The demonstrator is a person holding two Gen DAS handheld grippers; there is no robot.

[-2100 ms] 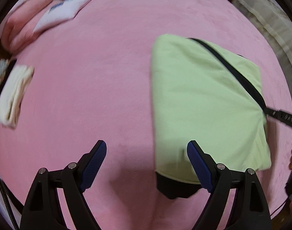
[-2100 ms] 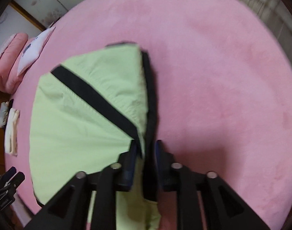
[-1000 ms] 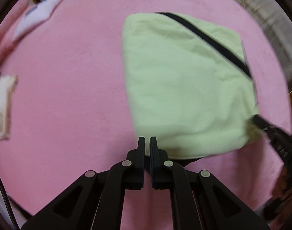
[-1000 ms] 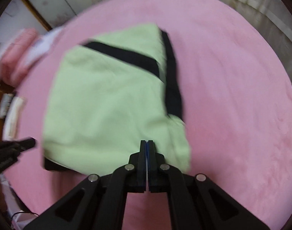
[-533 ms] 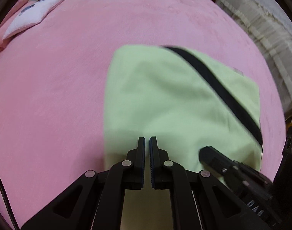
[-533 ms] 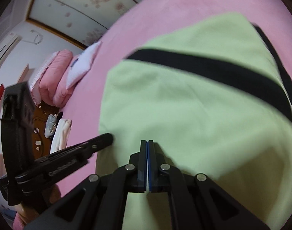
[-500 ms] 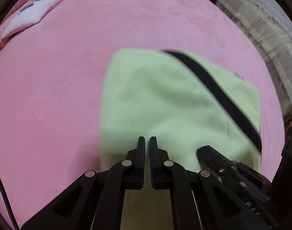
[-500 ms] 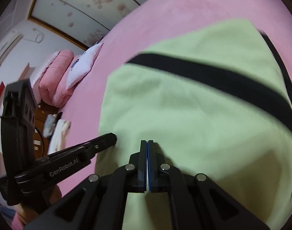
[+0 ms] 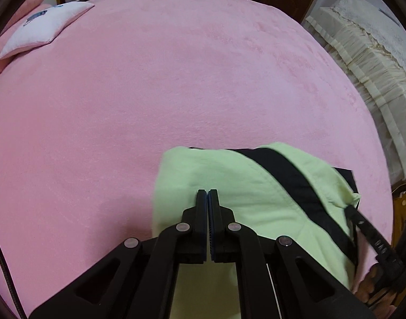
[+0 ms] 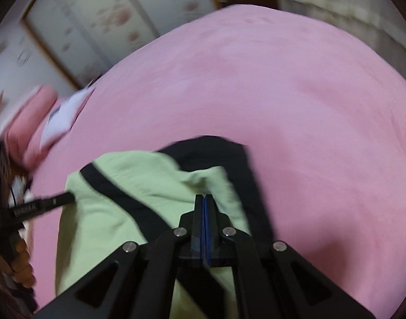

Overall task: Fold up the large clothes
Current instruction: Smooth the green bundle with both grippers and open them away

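From nine through twelve to two o'clock of the folded green garment [image 9: 229,186], the pink bedspread [image 9: 149,93] lies bare and open. A white pillow [image 9: 43,29] sits far off at ten o'clock. A cream ruffled mattress [image 9: 368,61] borders the bed at two o'clock.

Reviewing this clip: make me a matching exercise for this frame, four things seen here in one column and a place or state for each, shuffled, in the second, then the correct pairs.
Things
1. light green folded garment with a black stripe
2. white pillow with a blue print
3. left gripper
4. cream frilled bedding

Places or states
A. beyond the right edge of the pink bed cover
B. jaws shut, over the garment's left part
C. at the far left corner of the bed
D. lying at the near edge of the bed

Pairs: 1-D, 2-C, 3-B, 4-A
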